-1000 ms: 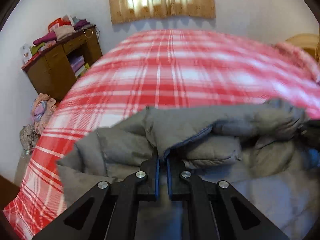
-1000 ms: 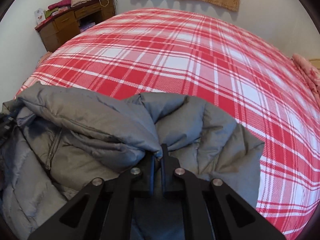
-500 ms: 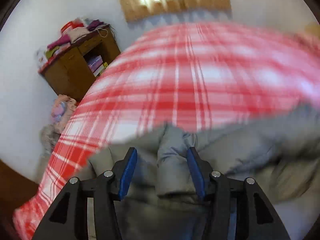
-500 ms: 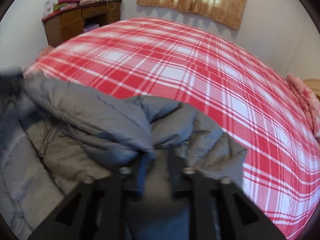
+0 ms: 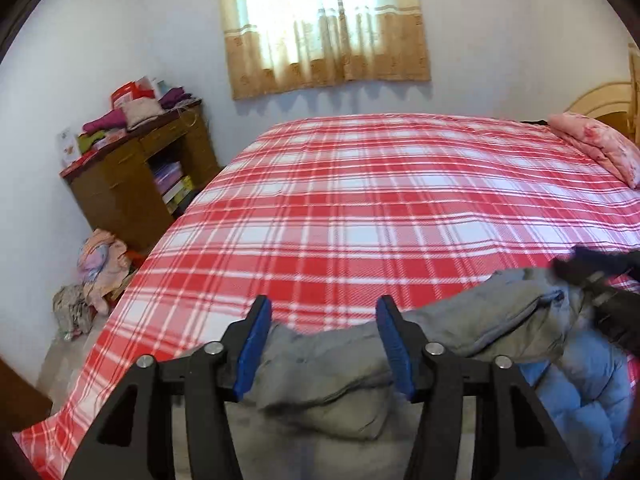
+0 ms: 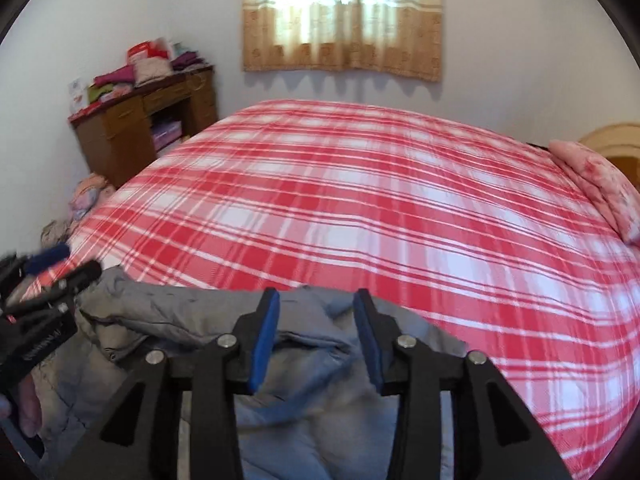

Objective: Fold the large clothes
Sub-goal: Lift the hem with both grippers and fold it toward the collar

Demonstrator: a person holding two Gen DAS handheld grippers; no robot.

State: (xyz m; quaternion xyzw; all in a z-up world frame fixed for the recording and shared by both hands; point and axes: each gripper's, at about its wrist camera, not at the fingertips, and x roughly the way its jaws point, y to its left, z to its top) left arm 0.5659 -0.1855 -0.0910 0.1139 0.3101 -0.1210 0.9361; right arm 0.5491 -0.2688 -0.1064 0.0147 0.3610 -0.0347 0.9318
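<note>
Left gripper (image 5: 324, 344): jaws parted wide, blue pads (image 5: 252, 356) clear of cloth, nothing gripped; just been opening, further in the last half second. Hovers over the near edge of the jacket (image 5: 332, 380), grey folds lying below and between the fingers without being pinched. Also seen from the right wrist view at the left edge (image 6: 48, 276), blurred.

Right gripper (image 6: 316, 336): jaws apart, narrower than the left, nothing held; likewise just been opening, now steady. Grey cloth (image 6: 316, 384) lies beneath the gap, pads not pressing on it. Seen from the left wrist view at the right edge (image 5: 592, 276), dark and blurred.

Jacket: grey quilted outside, pale blue lining showing at lower right in the left view; bunched in a loose heap on the near edge of the bed (image 5: 380, 200), between and under both grippers.

Bed covered in red and white plaid. Pink pillow (image 5: 596, 148) at far right by the headboard. Brown desk (image 5: 132, 176) at far left against the wall, clothes piled on top. Curtain (image 5: 324, 28) over the bright window behind. Bundle of cloth (image 5: 100, 268) on the floor beside the desk.
</note>
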